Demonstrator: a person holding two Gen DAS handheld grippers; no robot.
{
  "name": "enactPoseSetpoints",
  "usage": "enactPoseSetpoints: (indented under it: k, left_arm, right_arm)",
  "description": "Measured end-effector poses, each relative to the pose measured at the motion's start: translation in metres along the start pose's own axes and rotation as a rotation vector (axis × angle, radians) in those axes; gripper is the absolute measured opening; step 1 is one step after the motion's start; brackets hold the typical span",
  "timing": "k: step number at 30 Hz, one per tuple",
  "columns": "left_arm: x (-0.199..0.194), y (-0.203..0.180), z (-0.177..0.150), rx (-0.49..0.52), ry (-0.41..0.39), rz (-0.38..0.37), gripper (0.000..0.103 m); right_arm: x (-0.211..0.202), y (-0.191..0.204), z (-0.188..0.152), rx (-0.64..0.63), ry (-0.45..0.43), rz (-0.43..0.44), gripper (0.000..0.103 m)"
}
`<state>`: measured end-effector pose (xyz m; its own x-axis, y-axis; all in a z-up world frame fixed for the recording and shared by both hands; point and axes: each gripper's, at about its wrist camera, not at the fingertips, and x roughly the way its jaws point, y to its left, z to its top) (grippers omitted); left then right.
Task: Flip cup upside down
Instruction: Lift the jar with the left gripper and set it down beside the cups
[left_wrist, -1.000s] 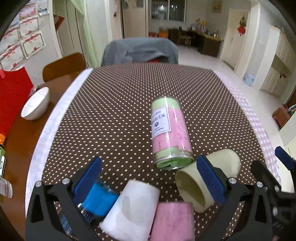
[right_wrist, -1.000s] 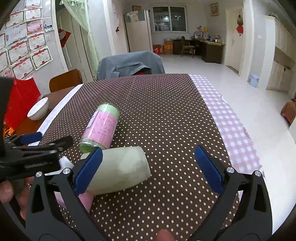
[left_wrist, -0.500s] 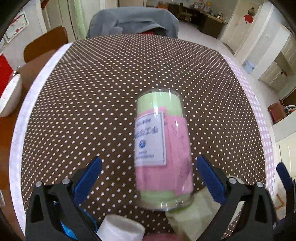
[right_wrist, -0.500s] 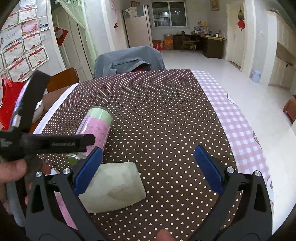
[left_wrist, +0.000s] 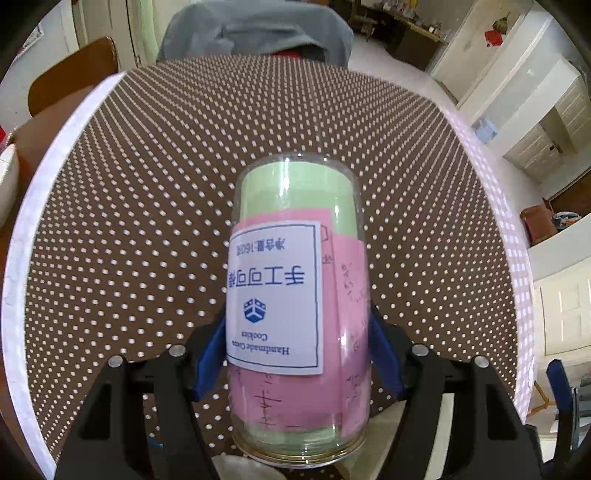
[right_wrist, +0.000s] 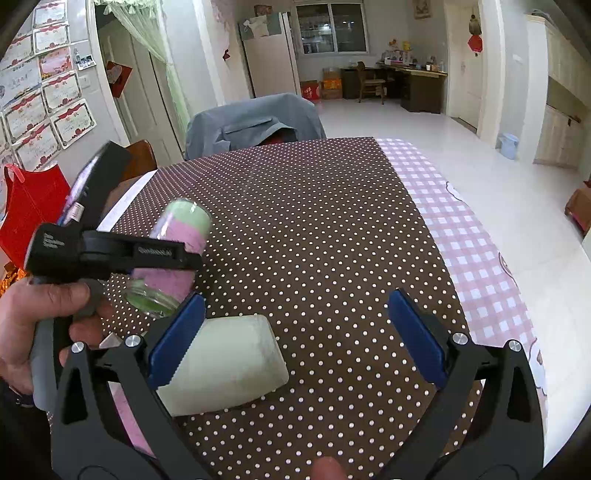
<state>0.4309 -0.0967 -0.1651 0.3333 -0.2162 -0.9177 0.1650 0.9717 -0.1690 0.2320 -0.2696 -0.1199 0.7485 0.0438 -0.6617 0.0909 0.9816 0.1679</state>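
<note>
The left gripper (left_wrist: 299, 354) has its fingers clamped on the clear labelled cup (left_wrist: 297, 314), held tilted just above the desk (right_wrist: 314, 229), presumably for turning. The right gripper (right_wrist: 295, 336) hangs spread open beside a pale green cup (right_wrist: 225, 363) lying near the desk's near edge.

brown dotted tablecloth (right_wrist: 314, 221), grey-covered chair (right_wrist: 255, 122), red bag (right_wrist: 26, 206), wall certs (right_wrist: 37, 110)

Left wrist view close on jar (left_wrist: 295, 310), right wrist view farther back – both share it
</note>
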Motion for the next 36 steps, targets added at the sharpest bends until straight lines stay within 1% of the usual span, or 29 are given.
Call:
enactPoseSetpoints:
  k: [3, 8, 9, 11, 13, 17, 21, 26, 27, 31, 36]
  left_arm:
    - [-0.025, 0.001, -0.005, 0.001, -0.041, -0.008, 0.068]
    - [-0.074, 0.002, -0.035, 0.004, -0.096, -0.042, 0.068]
    - [-0.078, 0.004, -0.034, 0.004, -0.102, -0.047, 0.068]
    - [-0.094, 0.003, -0.044, 0.005, -0.117, -0.058, 0.068]
    - [-0.109, 0.009, -0.059, 0.007, -0.137, -0.073, 0.068]
    - [-0.138, 0.008, -0.095, 0.007, -0.171, -0.108, 0.068]
    - [-0.166, -0.002, -0.143, 0.026, -0.189, -0.134, 0.068]
    - [-0.176, -0.011, -0.194, 0.036, -0.188, -0.15, 0.068]
    - [-0.174, -0.013, -0.206, 0.033, -0.182, -0.154, 0.068]
    - [-0.16, -0.018, -0.233, 0.019, -0.143, -0.172, 0.068]
    - [-0.145, -0.027, -0.267, 0.012, -0.1, -0.174, 0.068]
  right_arm:
    - [-0.011, 0.001, -0.001, 0.002, -0.011, 0.002, 0.097]
    - [-0.039, 0.006, -0.005, 0.011, -0.039, 0.005, 0.097]
    - [-0.045, 0.007, -0.006, 0.012, -0.045, 0.006, 0.097]
    - [-0.058, 0.009, -0.009, 0.015, -0.059, 0.006, 0.097]
    - [-0.075, 0.01, -0.014, 0.02, -0.076, 0.008, 0.097]
    - [-0.106, 0.006, -0.027, 0.046, -0.098, 0.007, 0.097]
    - [-0.133, 0.001, -0.043, 0.063, -0.112, 0.001, 0.097]
    - [-0.153, -0.008, -0.064, 0.087, -0.107, -0.018, 0.097]
    - [-0.155, -0.01, -0.067, 0.092, -0.104, -0.022, 0.097]
    - [-0.16, -0.016, -0.081, 0.1, -0.087, -0.038, 0.097]
    - [-0.161, -0.022, -0.094, 0.109, -0.066, -0.045, 0.097]
